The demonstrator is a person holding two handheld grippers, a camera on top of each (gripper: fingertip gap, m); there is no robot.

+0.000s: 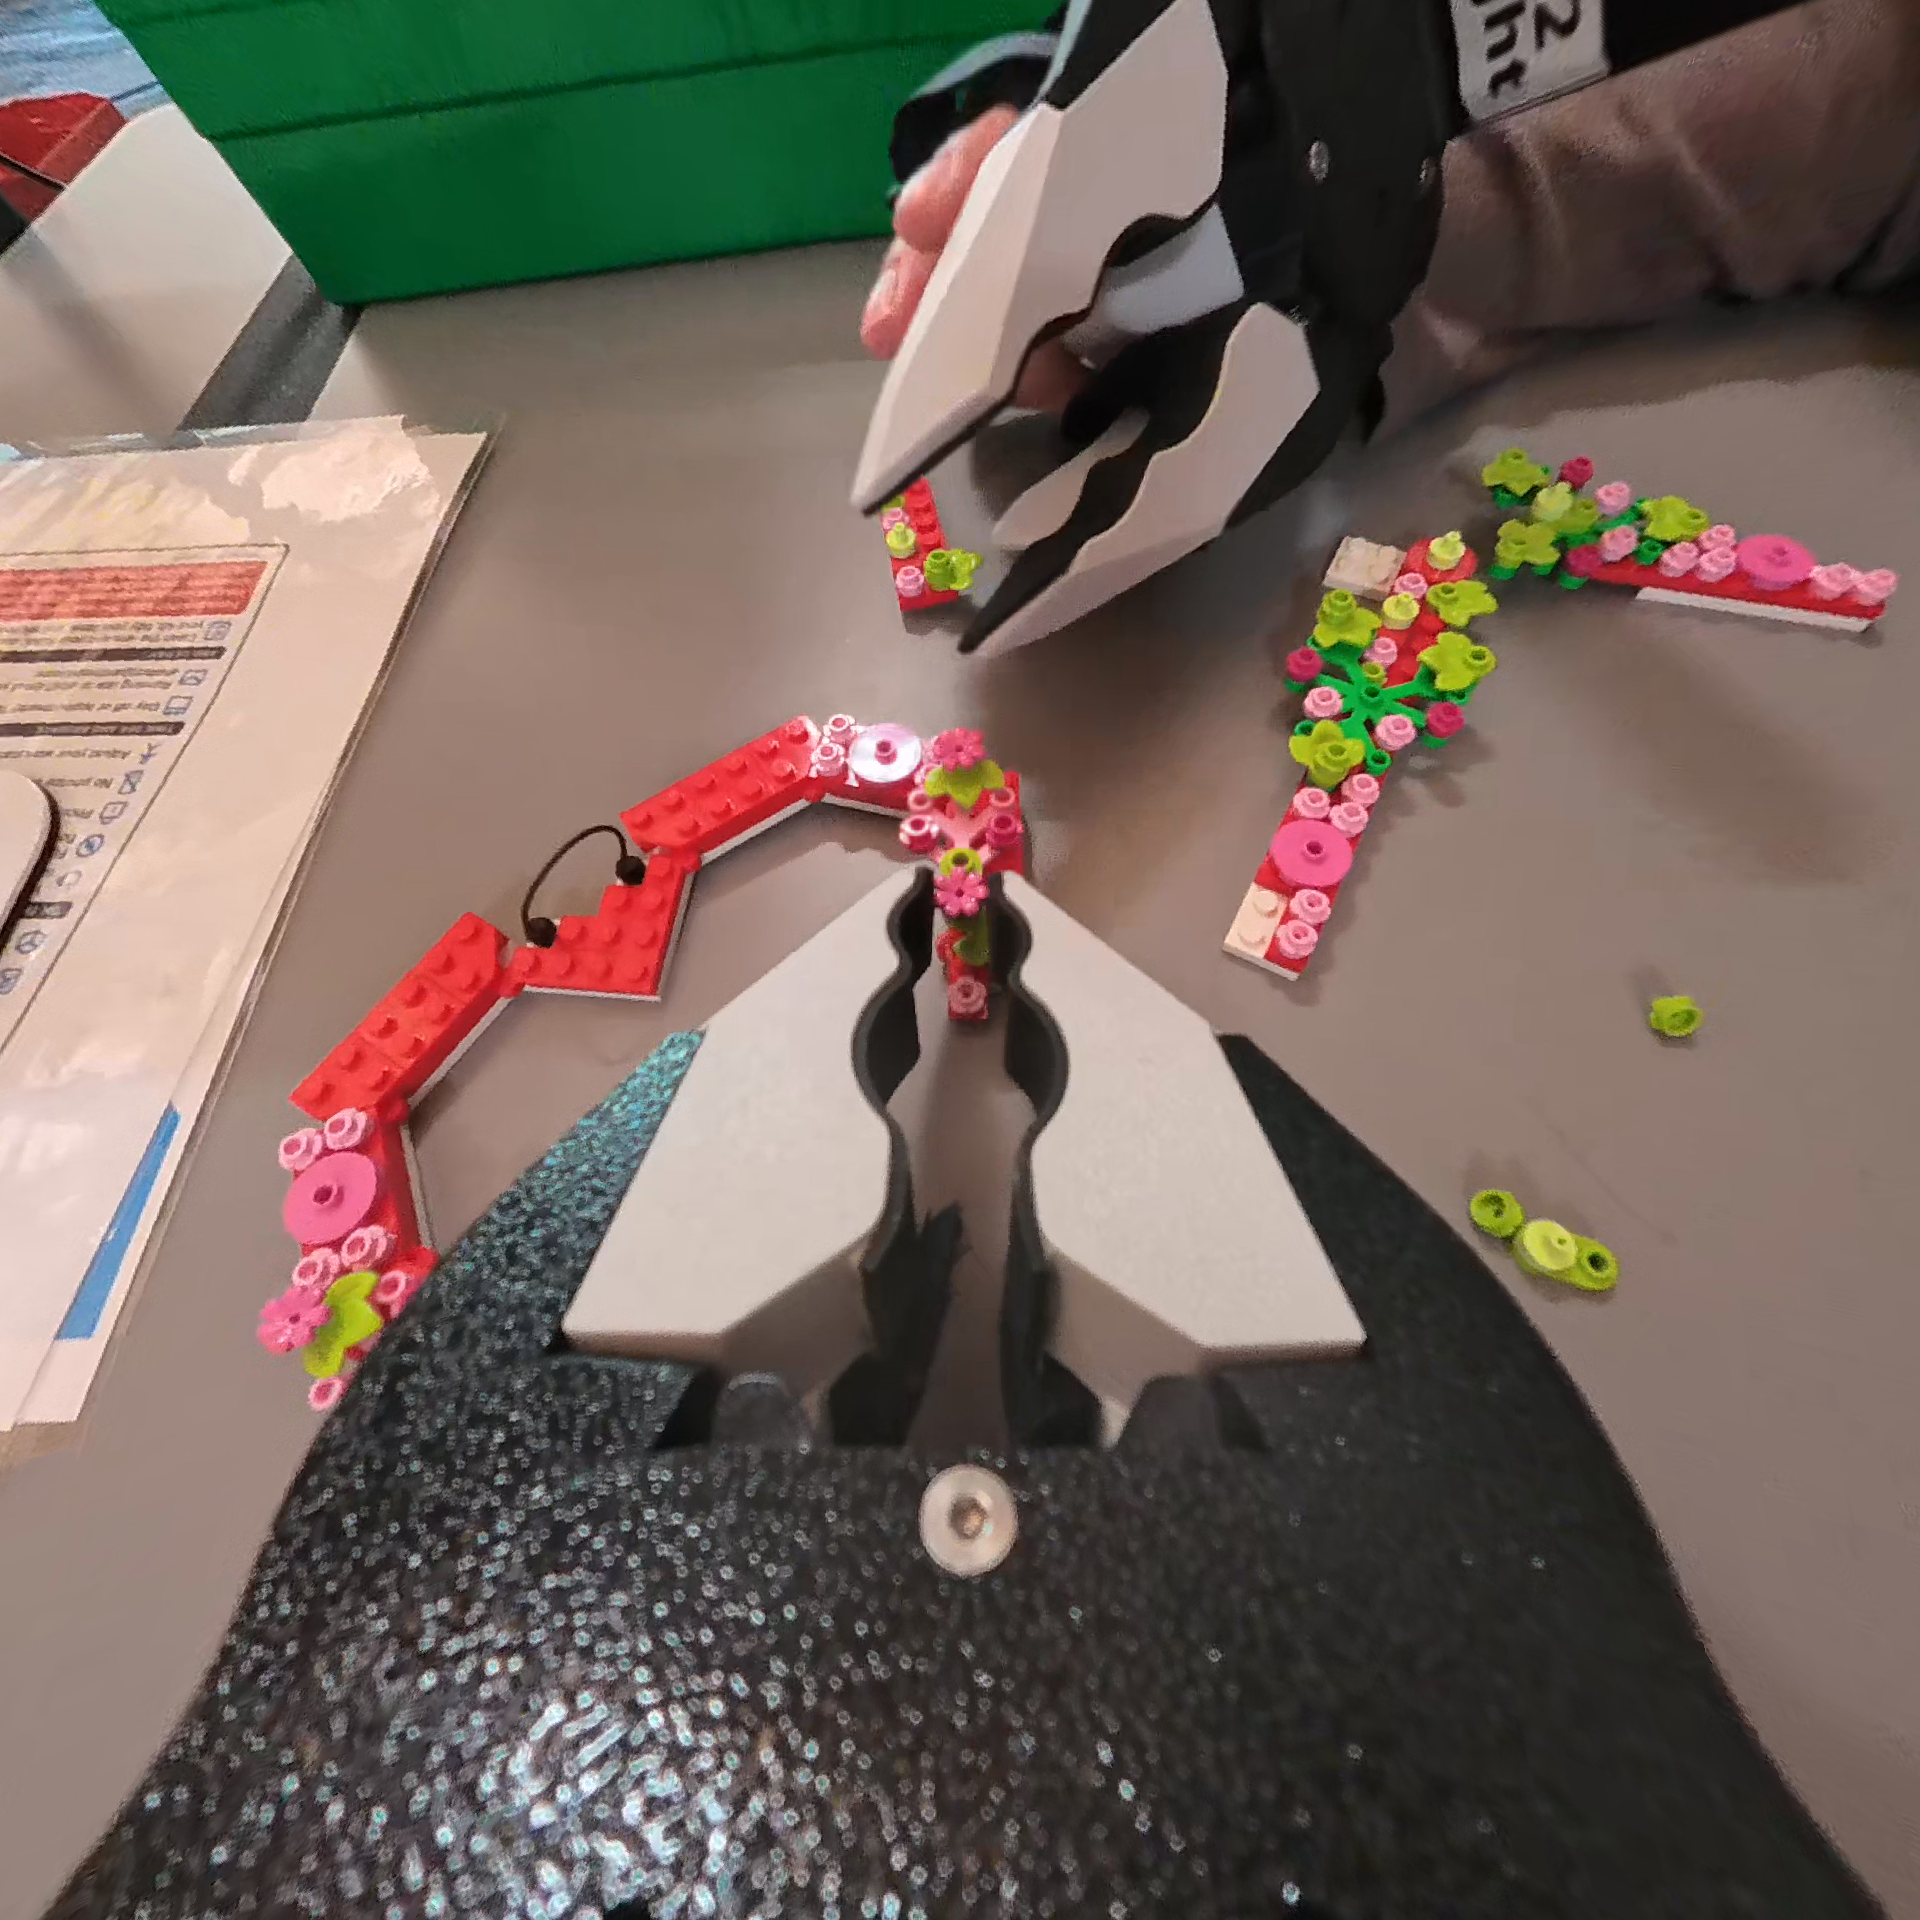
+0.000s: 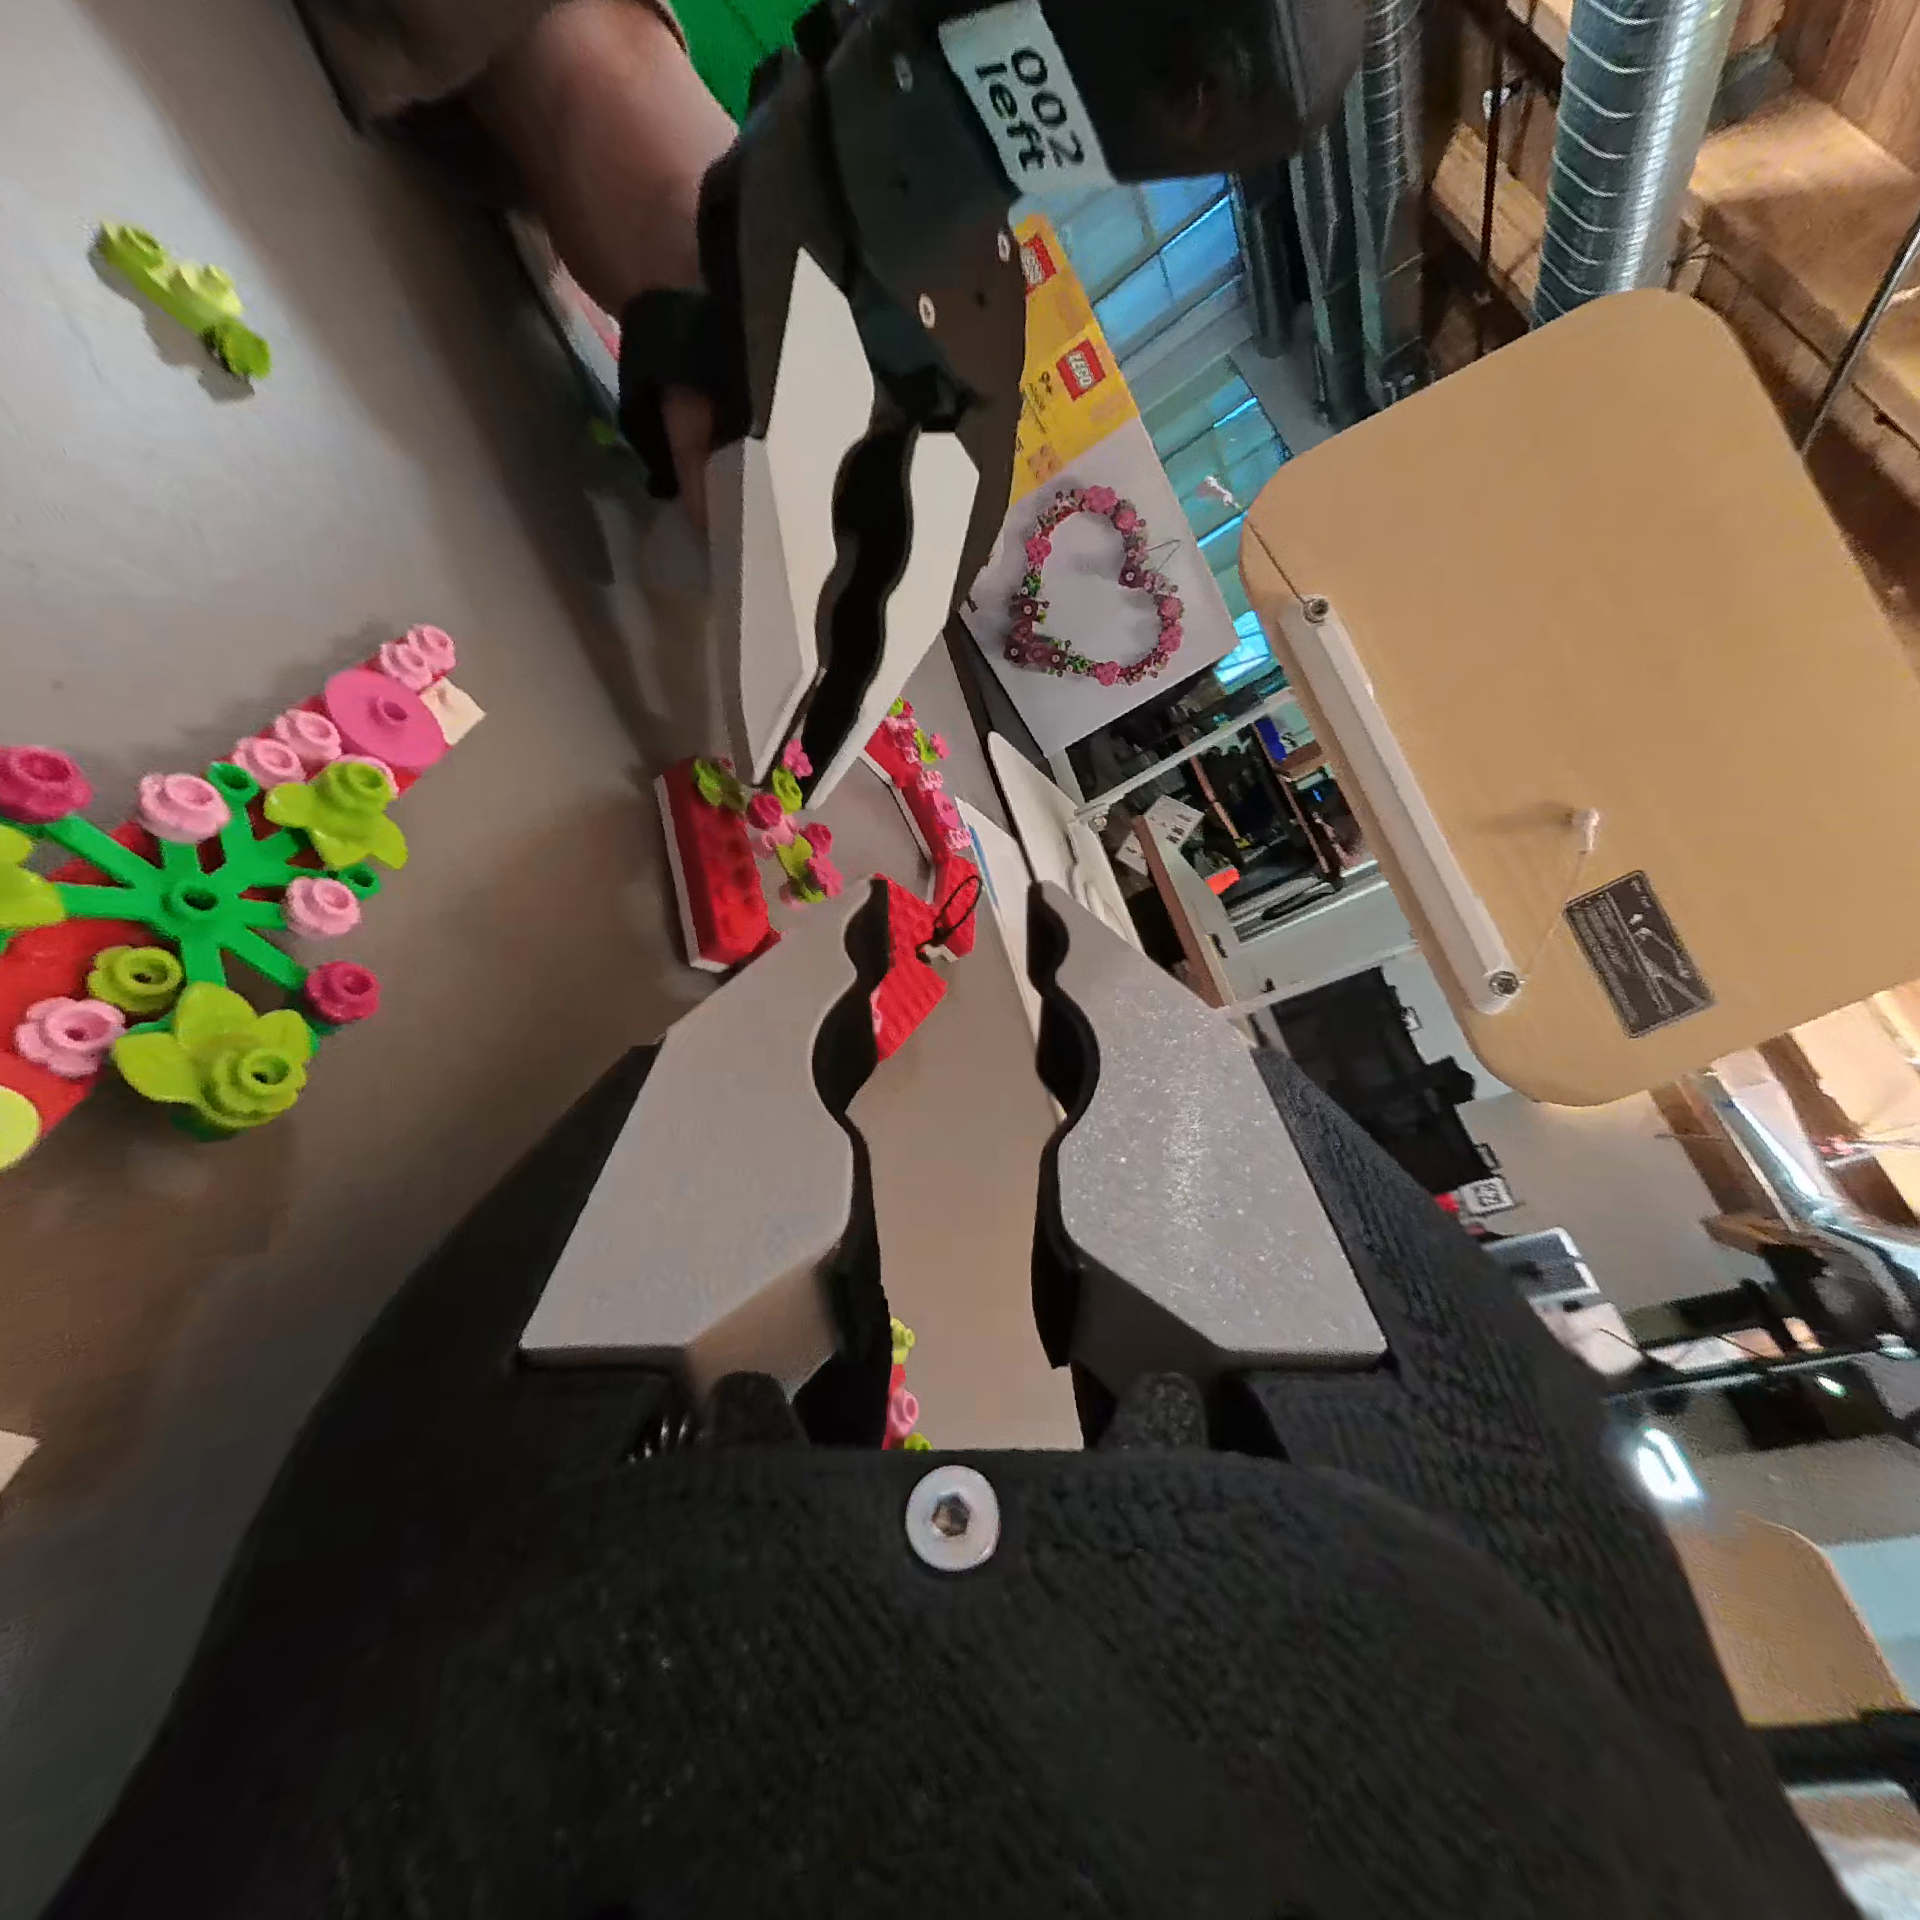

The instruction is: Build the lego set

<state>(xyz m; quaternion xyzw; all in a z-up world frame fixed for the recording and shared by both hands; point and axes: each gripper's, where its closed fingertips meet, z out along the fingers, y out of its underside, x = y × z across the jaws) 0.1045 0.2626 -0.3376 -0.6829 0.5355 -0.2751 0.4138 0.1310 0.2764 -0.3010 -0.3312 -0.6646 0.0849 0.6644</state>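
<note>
Left wrist view: looks down and forward from close above the grey worktop, along its own fingers.
Right wrist view: rolled sideways, so the worktop rises along the left; faces across it, low and near.
Shared: the red arch and the flowered strip.

The grey table carries 4 red lego sections, loose green pieces and papers.

Grey table, green box behind.
</note>
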